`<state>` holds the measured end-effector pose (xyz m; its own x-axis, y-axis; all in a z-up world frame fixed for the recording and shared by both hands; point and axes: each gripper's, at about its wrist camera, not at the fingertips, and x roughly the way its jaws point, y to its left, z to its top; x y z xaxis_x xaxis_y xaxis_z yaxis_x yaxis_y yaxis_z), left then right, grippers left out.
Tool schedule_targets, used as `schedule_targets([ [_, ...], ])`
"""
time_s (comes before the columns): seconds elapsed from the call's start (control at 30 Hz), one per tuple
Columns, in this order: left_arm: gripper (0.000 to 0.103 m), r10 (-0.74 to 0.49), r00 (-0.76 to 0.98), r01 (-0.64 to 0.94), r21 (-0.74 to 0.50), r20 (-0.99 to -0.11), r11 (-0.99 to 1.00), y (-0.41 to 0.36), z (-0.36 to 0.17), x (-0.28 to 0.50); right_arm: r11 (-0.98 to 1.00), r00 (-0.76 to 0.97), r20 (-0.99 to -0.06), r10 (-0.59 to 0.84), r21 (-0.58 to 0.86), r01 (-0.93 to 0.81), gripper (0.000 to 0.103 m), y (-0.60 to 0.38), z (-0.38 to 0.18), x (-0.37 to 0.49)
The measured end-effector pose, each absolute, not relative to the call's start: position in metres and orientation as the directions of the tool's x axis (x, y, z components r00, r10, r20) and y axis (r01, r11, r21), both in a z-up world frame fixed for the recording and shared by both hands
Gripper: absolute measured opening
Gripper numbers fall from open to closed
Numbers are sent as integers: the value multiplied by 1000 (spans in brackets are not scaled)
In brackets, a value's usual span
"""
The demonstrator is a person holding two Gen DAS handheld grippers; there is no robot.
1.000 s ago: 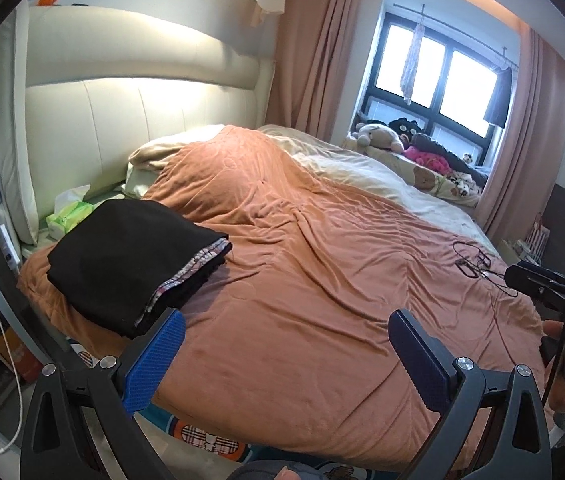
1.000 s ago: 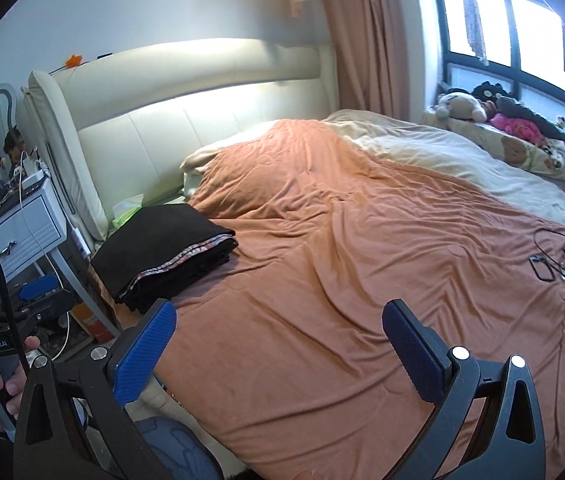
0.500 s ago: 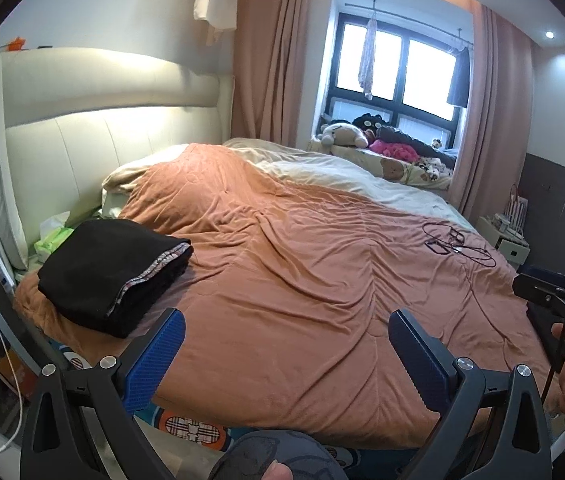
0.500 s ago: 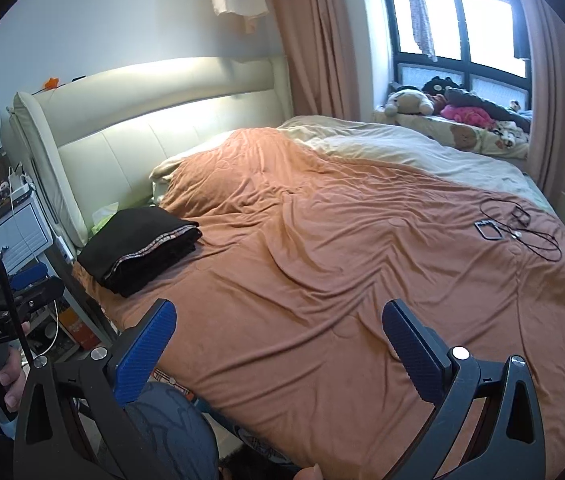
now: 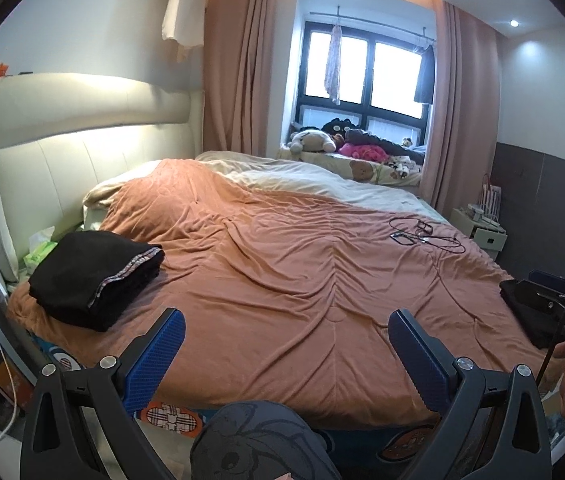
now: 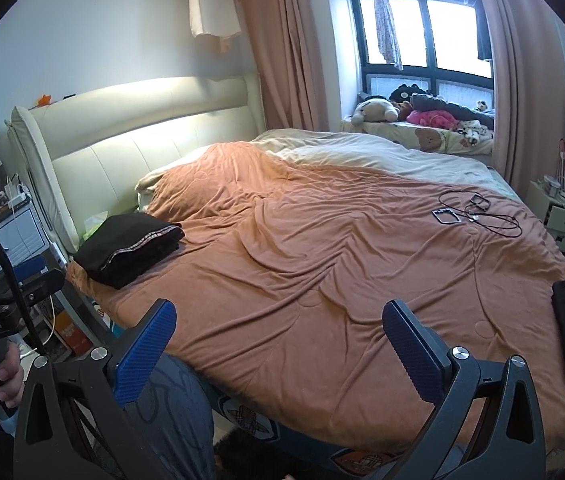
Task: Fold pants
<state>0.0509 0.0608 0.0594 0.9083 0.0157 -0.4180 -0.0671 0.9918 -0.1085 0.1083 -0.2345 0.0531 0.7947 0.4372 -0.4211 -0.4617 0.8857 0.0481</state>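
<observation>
The folded black pants (image 5: 94, 278) are lying on the orange blanket (image 5: 302, 280) (near the headboard corner). The left gripper (image 5: 286, 344) and right gripper (image 6: 278, 336) are hanging wide apart, holding nothing.

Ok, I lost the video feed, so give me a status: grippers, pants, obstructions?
Left gripper and right gripper open, empty, above the bed's near edge. Folded black pants lie by the headboard. Cables lie far right on the blanket.
</observation>
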Motion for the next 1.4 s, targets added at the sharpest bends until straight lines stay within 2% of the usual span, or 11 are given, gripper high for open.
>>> schedule_targets([
  [0.27, 103, 34, 908, -85, -104, -417, 991, 49, 49, 31, 895, 809, -411, 420, 38, -445, 103, -243, 40, 77],
  [0.63, 103, 62, 920, -97, -71, -387, 993, 40, 38, 10, 943, 872, -387, 300, -21, -333, 103, -247, 17, 57],
  [1.4, 103, 60, 908, -98, -71, -414, 993, 36, 31, -4, 947, 868, -402, 293, -1, -321, 103, -246, 10, 44],
])
